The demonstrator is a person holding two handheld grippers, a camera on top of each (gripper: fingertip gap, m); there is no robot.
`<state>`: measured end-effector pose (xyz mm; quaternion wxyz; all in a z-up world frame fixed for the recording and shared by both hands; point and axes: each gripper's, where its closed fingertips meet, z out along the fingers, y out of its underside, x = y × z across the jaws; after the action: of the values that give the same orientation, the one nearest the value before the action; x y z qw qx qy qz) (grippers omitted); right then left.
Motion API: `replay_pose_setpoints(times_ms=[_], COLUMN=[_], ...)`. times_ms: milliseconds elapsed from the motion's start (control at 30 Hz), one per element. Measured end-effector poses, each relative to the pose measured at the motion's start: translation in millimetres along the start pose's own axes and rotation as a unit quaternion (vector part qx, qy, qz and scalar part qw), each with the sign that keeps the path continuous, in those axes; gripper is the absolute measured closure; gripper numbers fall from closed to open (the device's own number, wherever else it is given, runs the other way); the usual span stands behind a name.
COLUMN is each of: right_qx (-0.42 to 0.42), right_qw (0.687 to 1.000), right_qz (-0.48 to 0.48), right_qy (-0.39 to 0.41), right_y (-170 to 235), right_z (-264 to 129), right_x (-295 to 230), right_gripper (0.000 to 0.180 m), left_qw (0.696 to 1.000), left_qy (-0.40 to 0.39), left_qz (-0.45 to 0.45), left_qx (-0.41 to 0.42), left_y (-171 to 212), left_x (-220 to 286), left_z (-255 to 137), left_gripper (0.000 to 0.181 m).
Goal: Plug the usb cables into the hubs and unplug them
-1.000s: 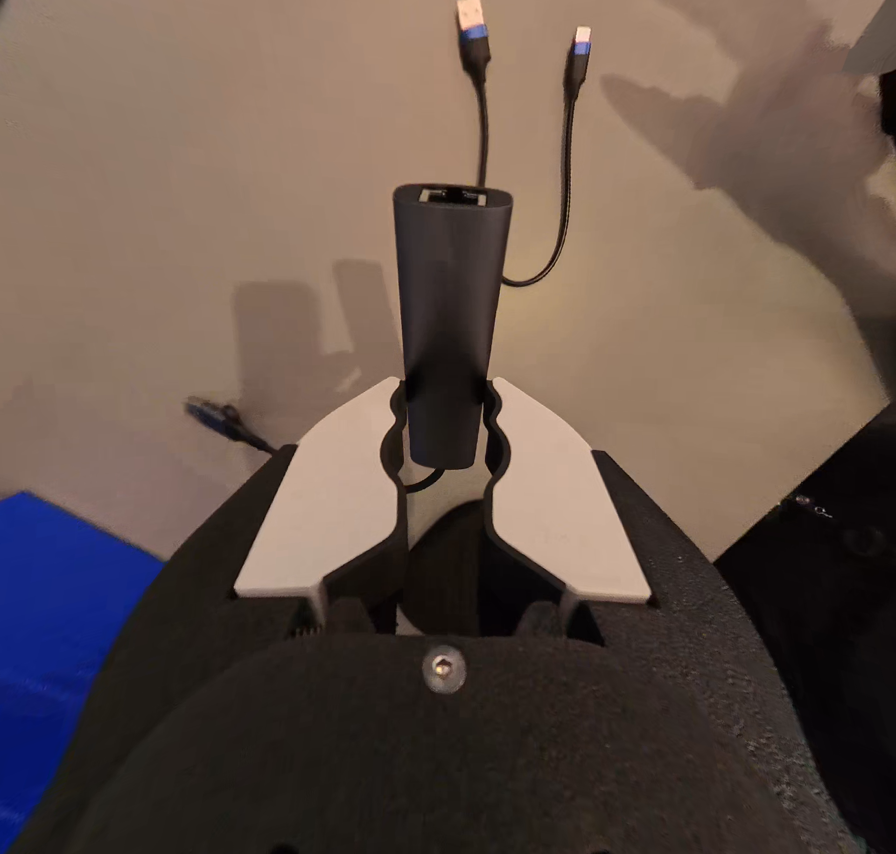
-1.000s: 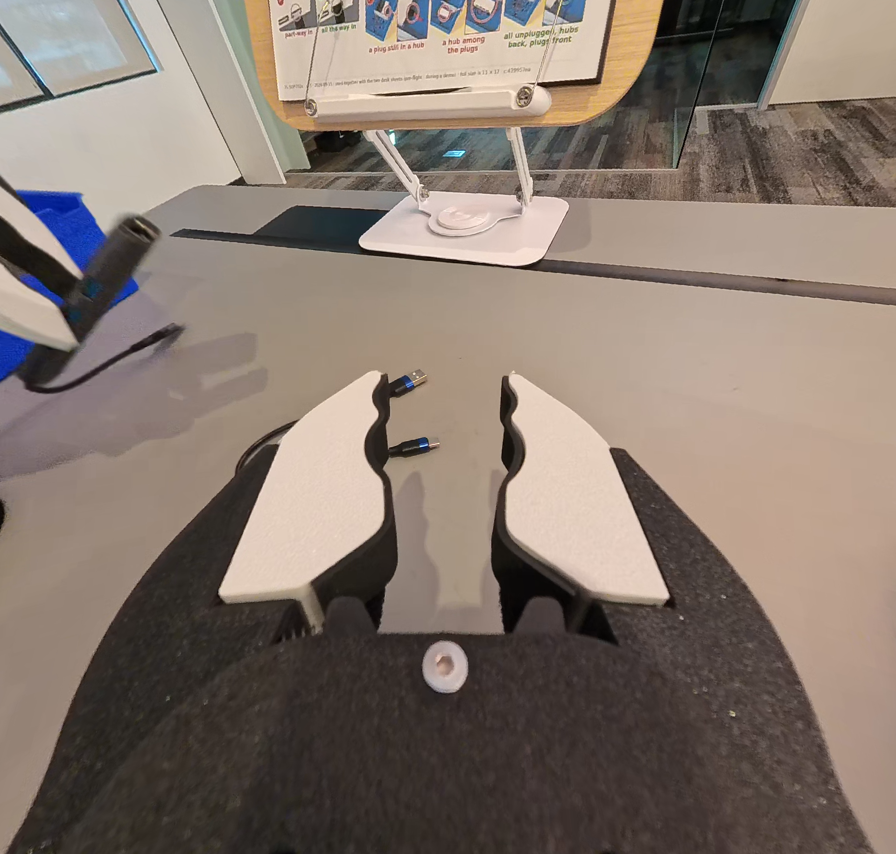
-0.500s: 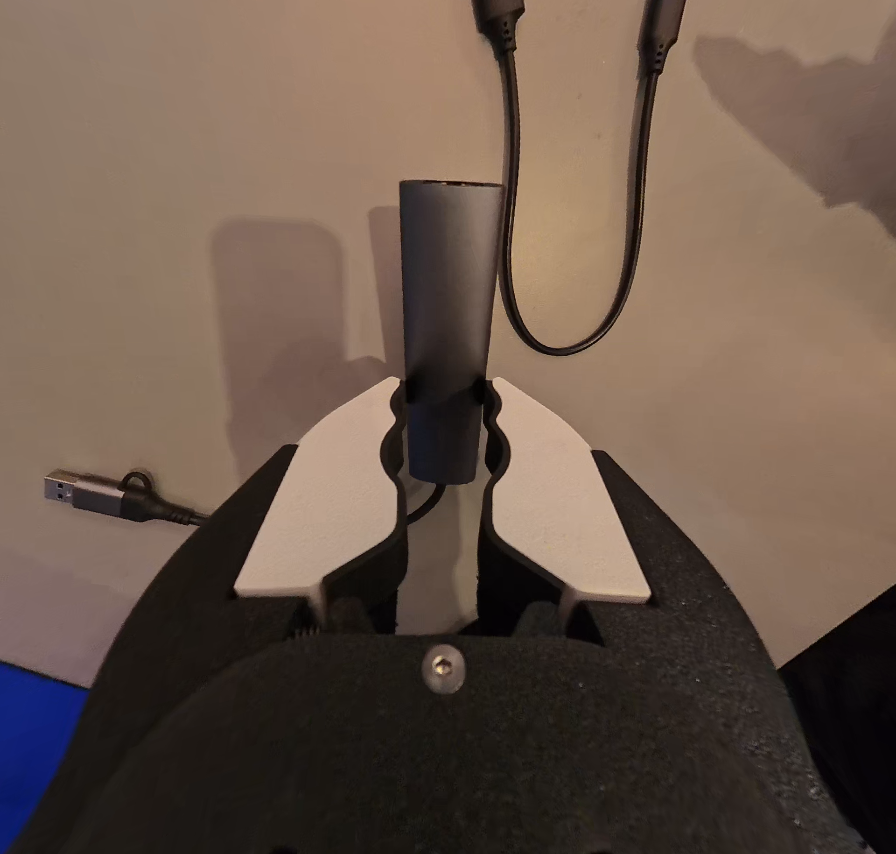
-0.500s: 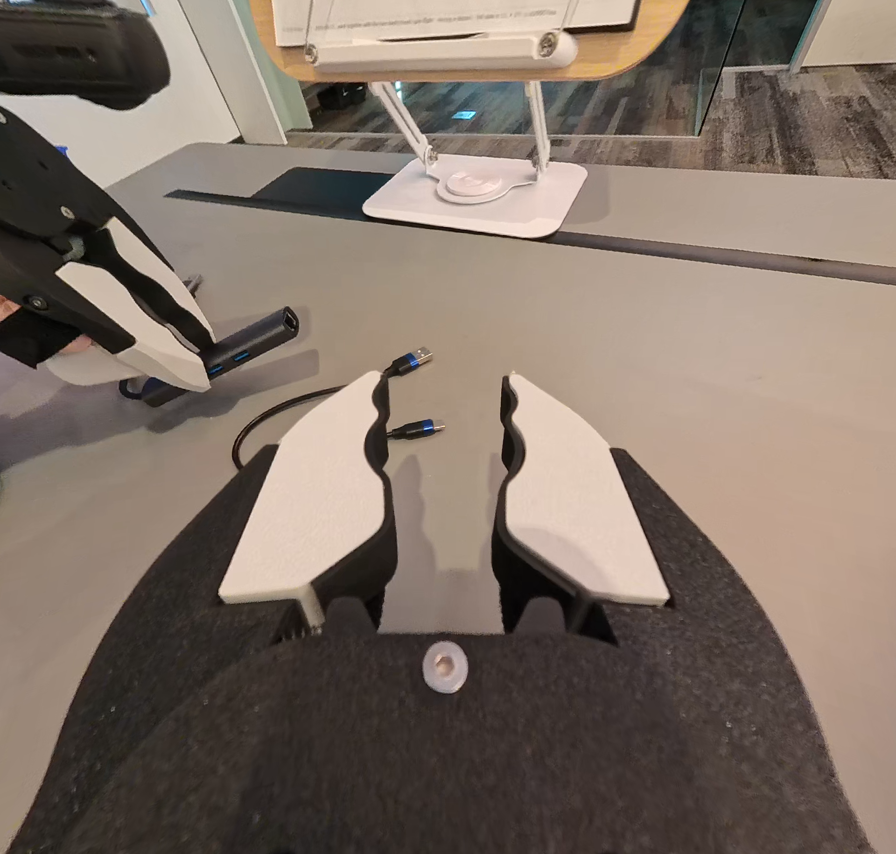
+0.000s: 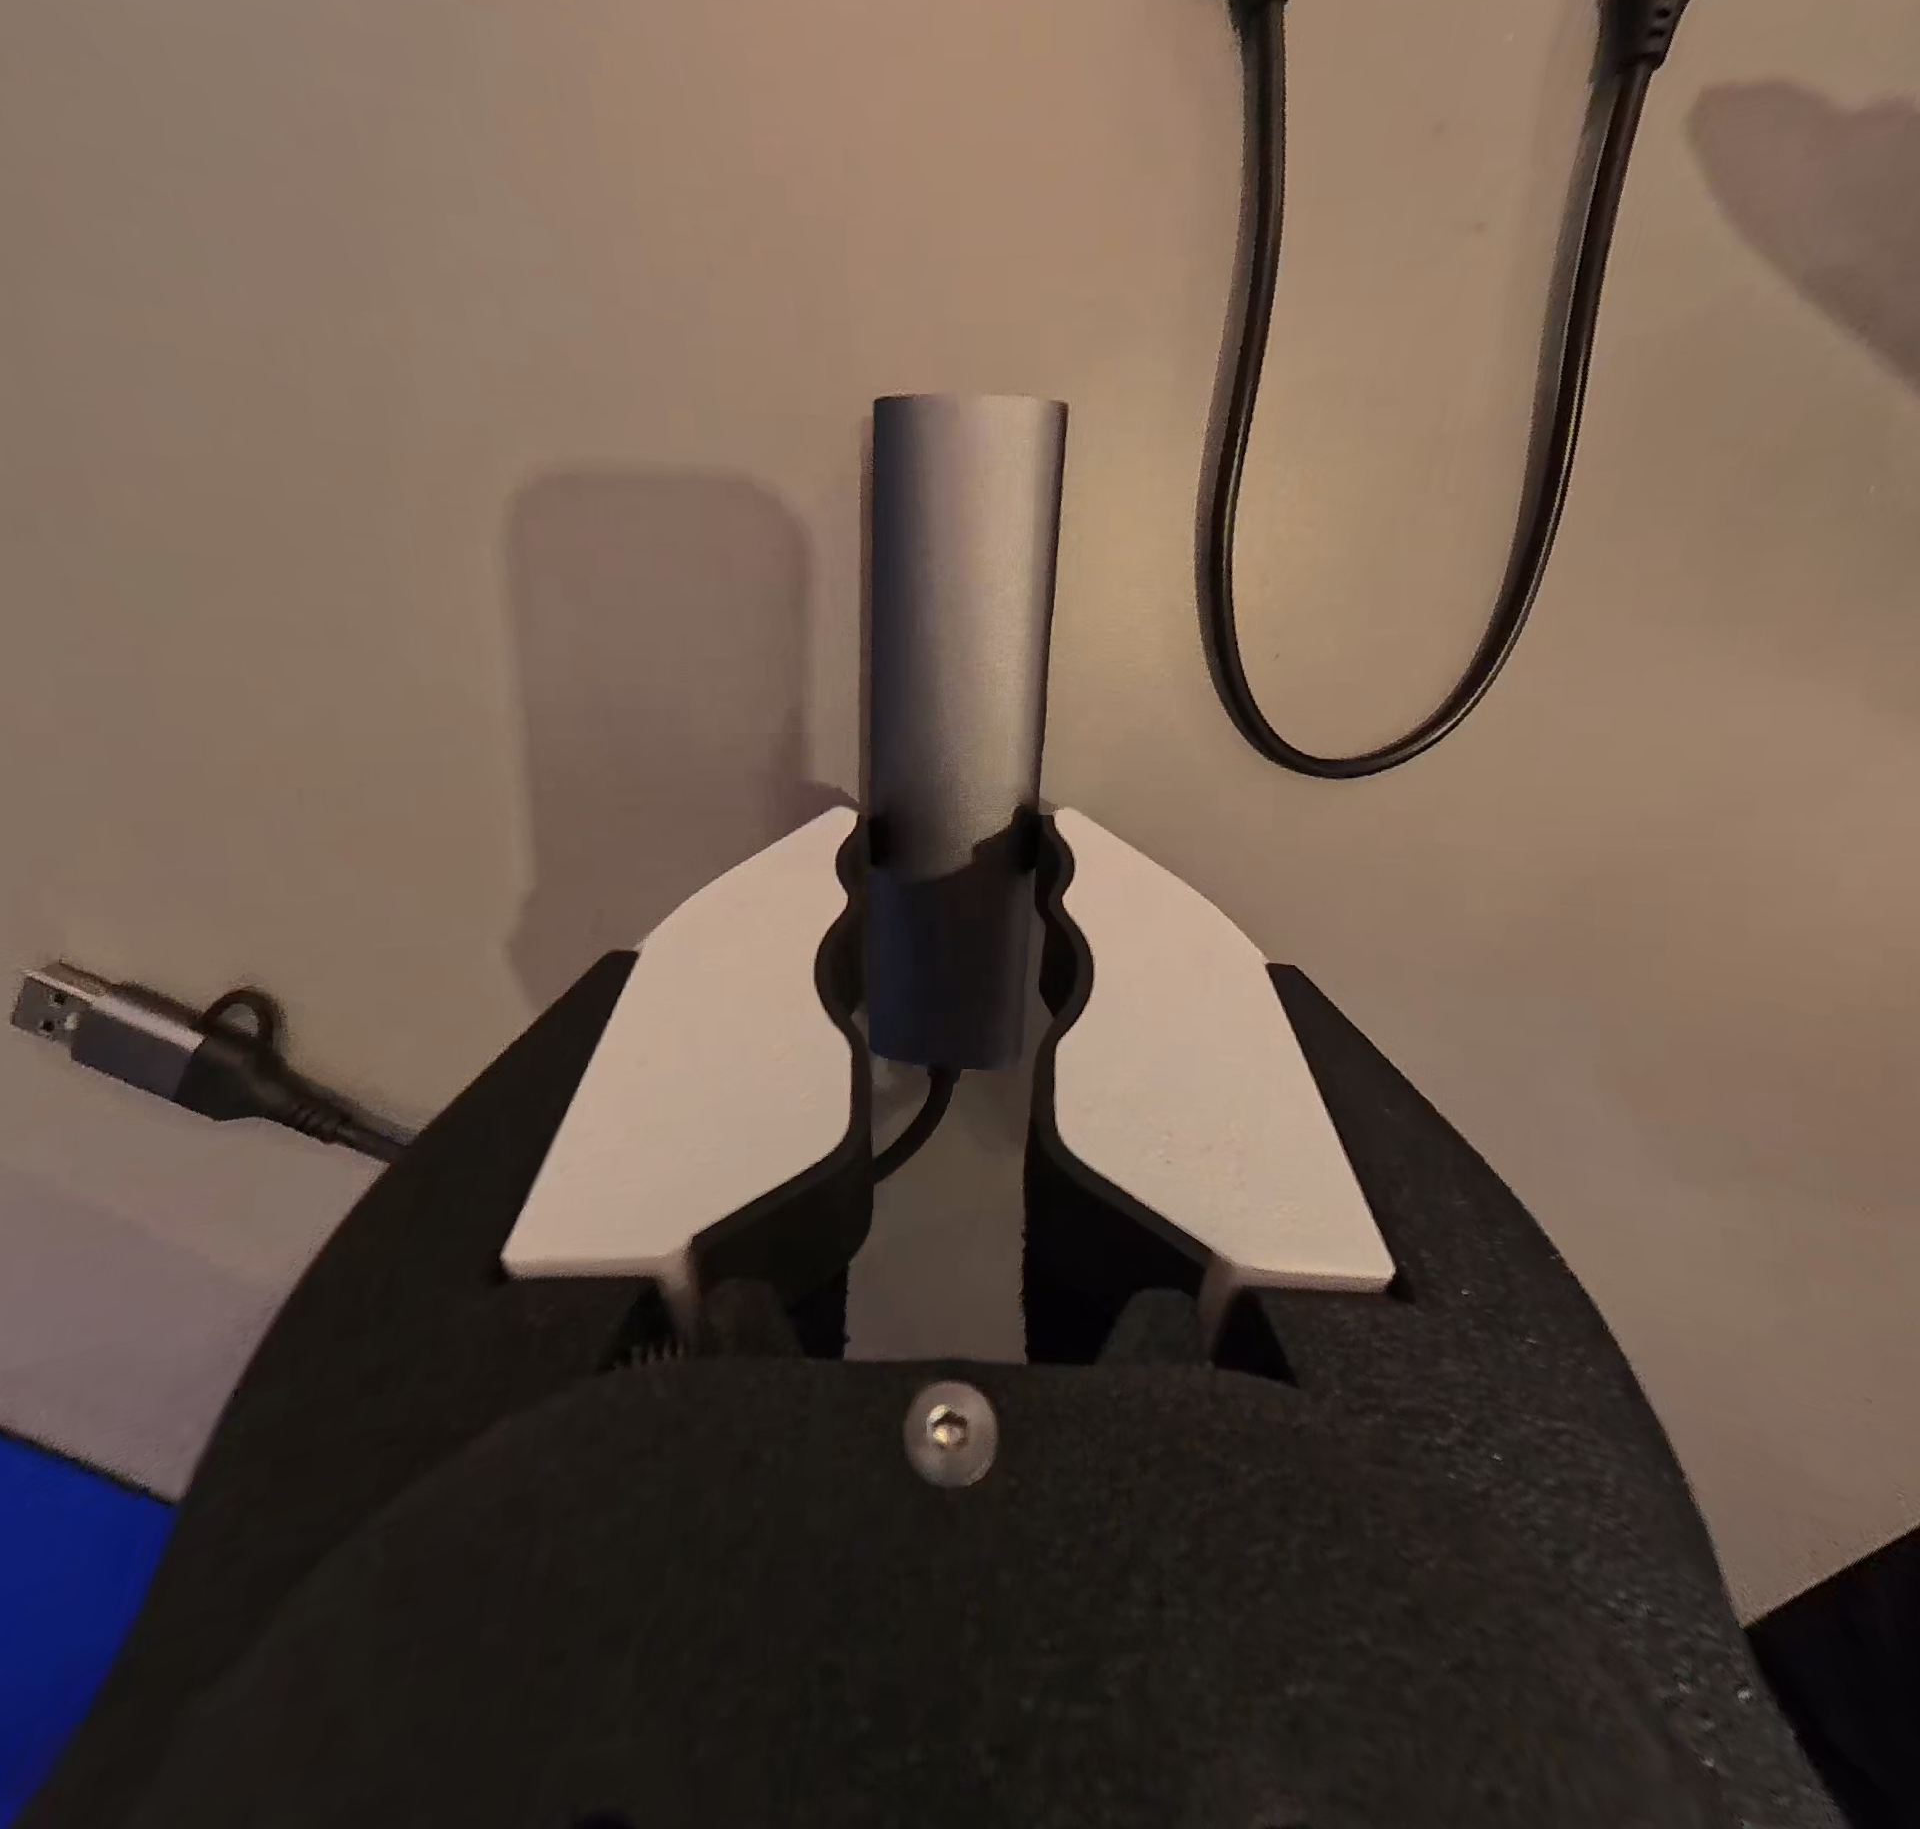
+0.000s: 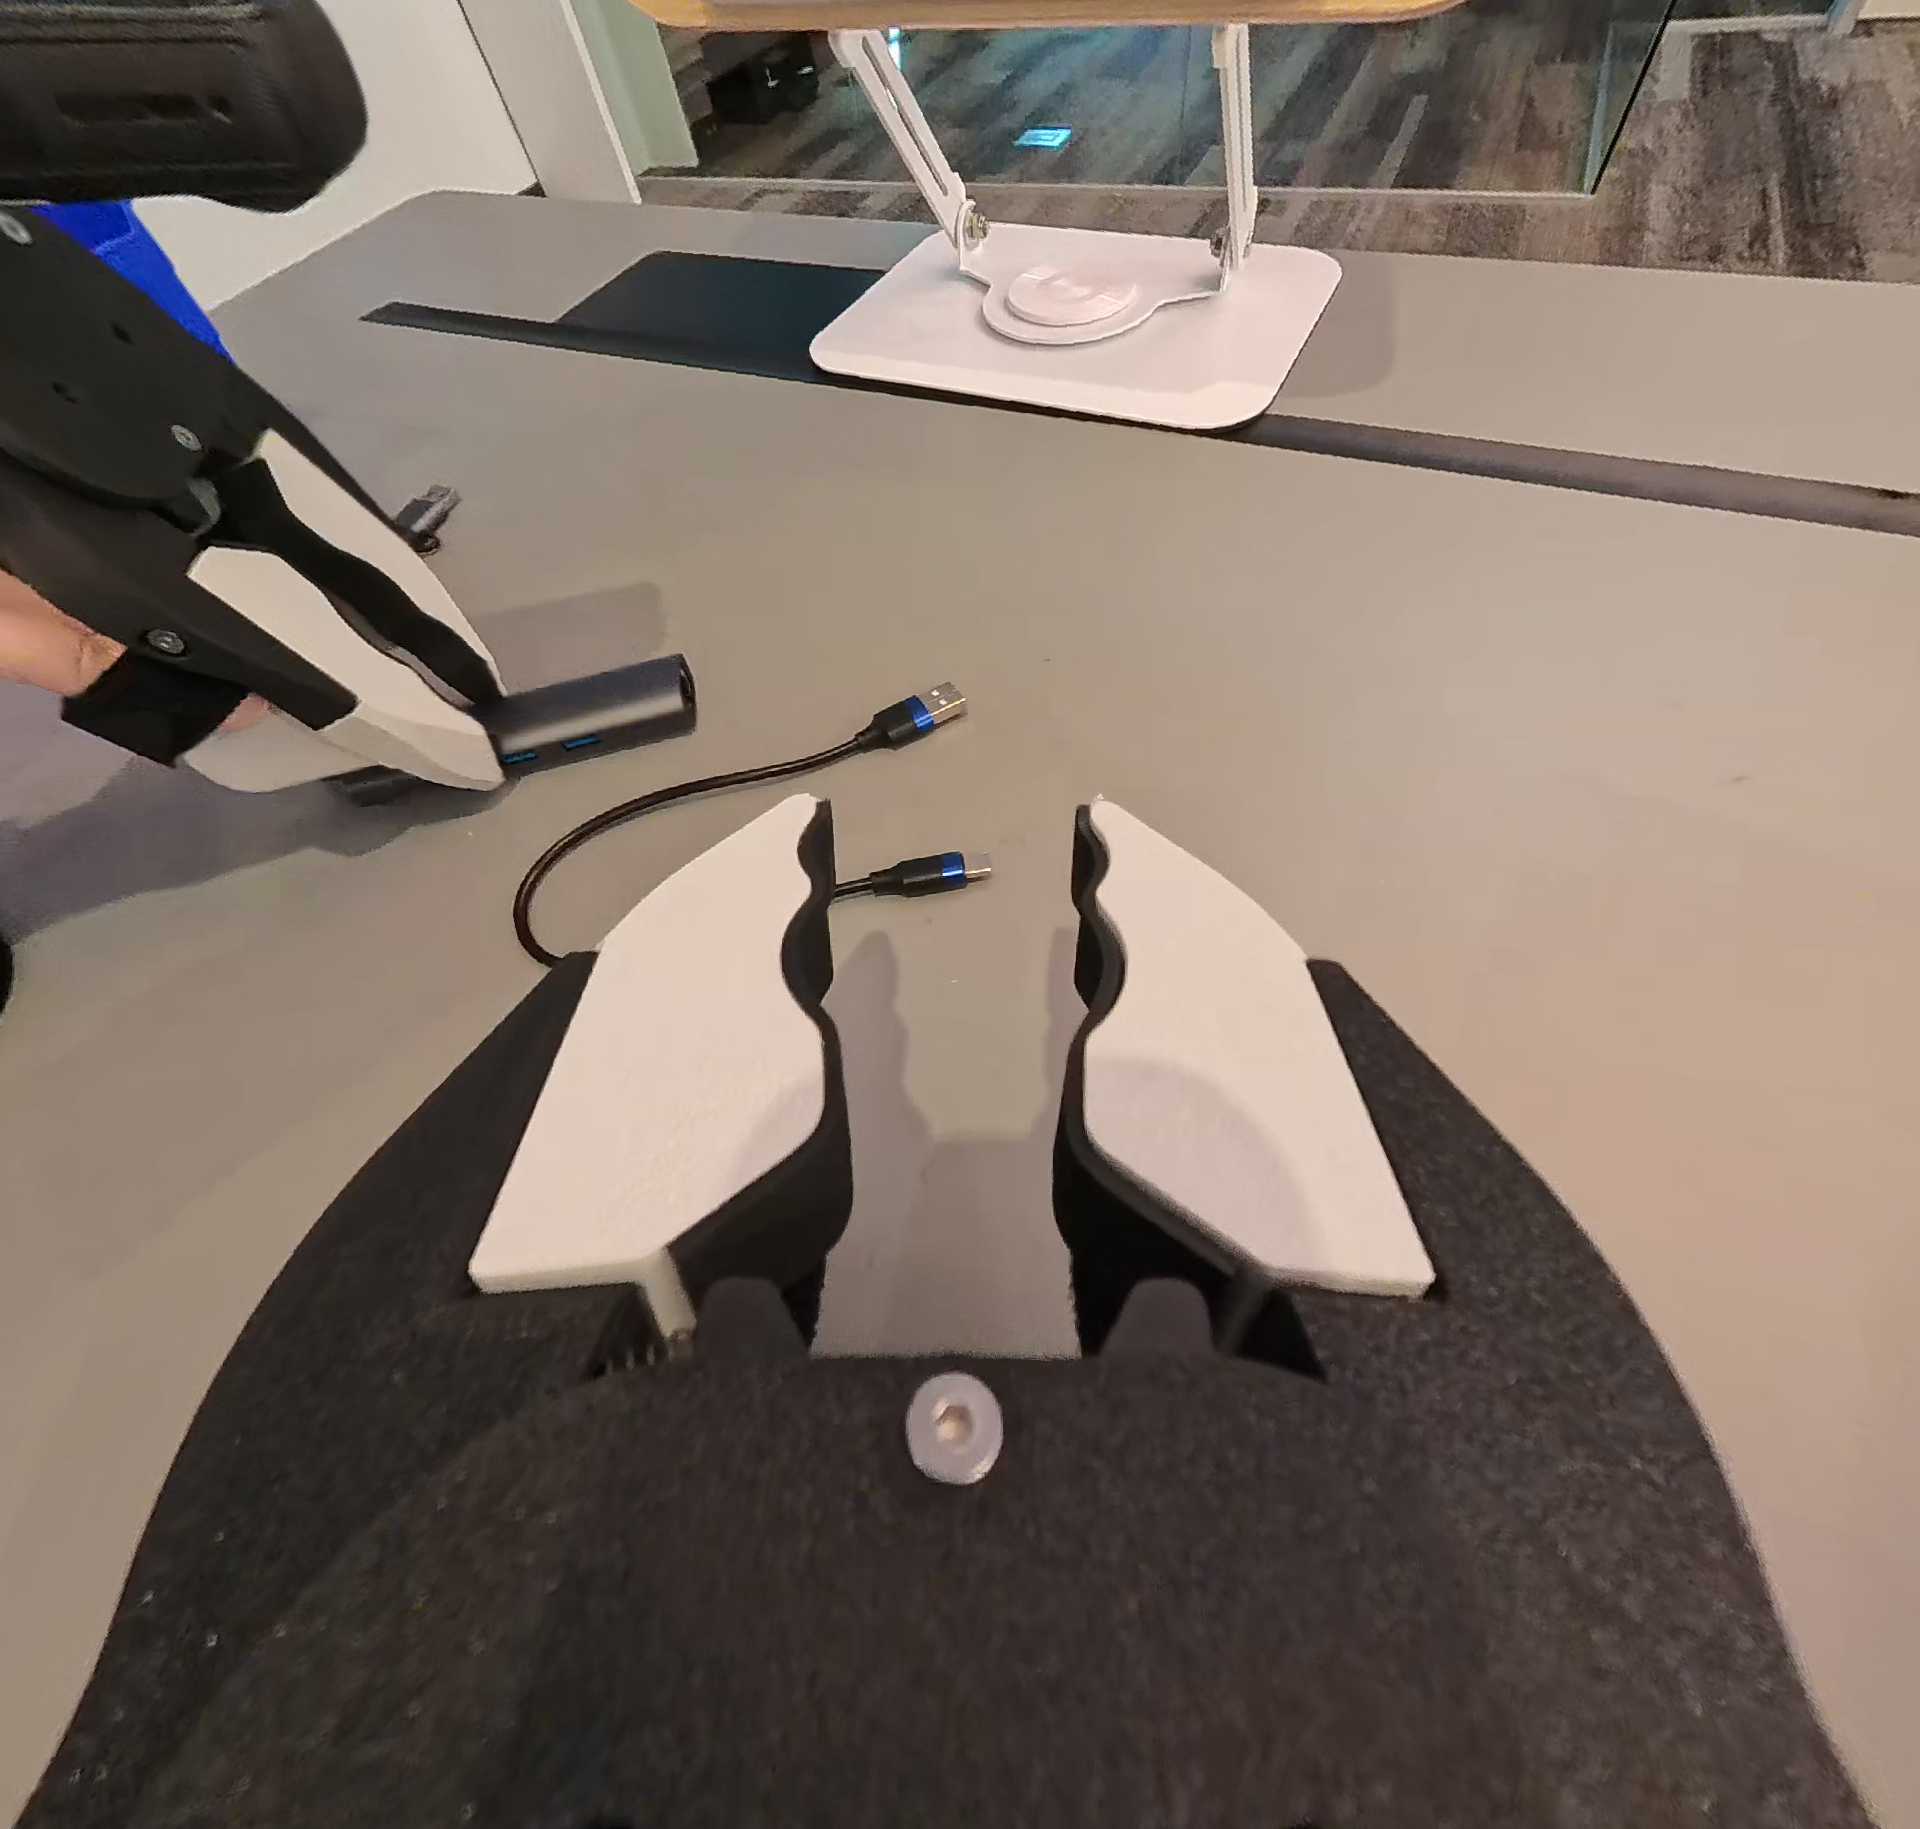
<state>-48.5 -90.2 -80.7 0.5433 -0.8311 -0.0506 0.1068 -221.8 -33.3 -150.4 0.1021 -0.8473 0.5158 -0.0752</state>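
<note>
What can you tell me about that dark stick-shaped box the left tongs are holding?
The hub is a slim, dark grey bar that looks like matte metal, with two blue sockets on its side and a larger opening at its far end. The left tongs are clamped on its near end, while it lies low over the grey table; whether it touches the surface is unclear. A thin black lead leaves its near end and ends in a grey plug lying loose. Nothing is plugged into it.

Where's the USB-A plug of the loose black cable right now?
In the right wrist view the USB-A plug lies on the grey table, just right of the hub held by the left gripper, beyond the cable's smaller plug.
</note>
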Motion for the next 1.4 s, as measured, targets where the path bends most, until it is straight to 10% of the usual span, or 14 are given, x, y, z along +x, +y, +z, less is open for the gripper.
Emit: replay_pose_setpoints(times_ms=[333, 733, 867, 1033, 1400], right_qx=[0.007, 0.018, 0.020, 0.022, 0.057], right_qw=[0.999, 0.999, 0.998, 0.998, 0.995], right_qz=[0.033, 0.046, 0.051, 0.057, 0.026], right_qy=[0.011, 0.012, 0.010, 0.004, -0.078], right_y=[-2.0, -3.3, -4.2, -3.9, -19.6], right_z=[-6.1, -9.5, -10.4, -10.7, -9.4], right_x=[12.3, 18.1, 19.1, 18.3, -20.0], right_gripper=[0.137, 0.137, 0.137, 0.137, 0.137], left_qw=[0.995, 0.996, 0.998, 0.997, 0.958], left_qy=[0.020, -0.071, -0.018, 0.006, 0.060], left_qz=[-0.007, 0.036, 0.022, 0.020, 0.025], left_qx=[0.094, 0.039, 0.062, 0.076, 0.278], left_y=[-51.1, -104.2, -106.1, -100.7, -90.8], left_x=[19.2, 44.2, 62.4, 61.4, 76.2], left_z=[-27.0, 30.1, 33.8, 31.7, -50.3], left_gripper=[0.142, 0.143, 0.178, 0.178, 0.178])
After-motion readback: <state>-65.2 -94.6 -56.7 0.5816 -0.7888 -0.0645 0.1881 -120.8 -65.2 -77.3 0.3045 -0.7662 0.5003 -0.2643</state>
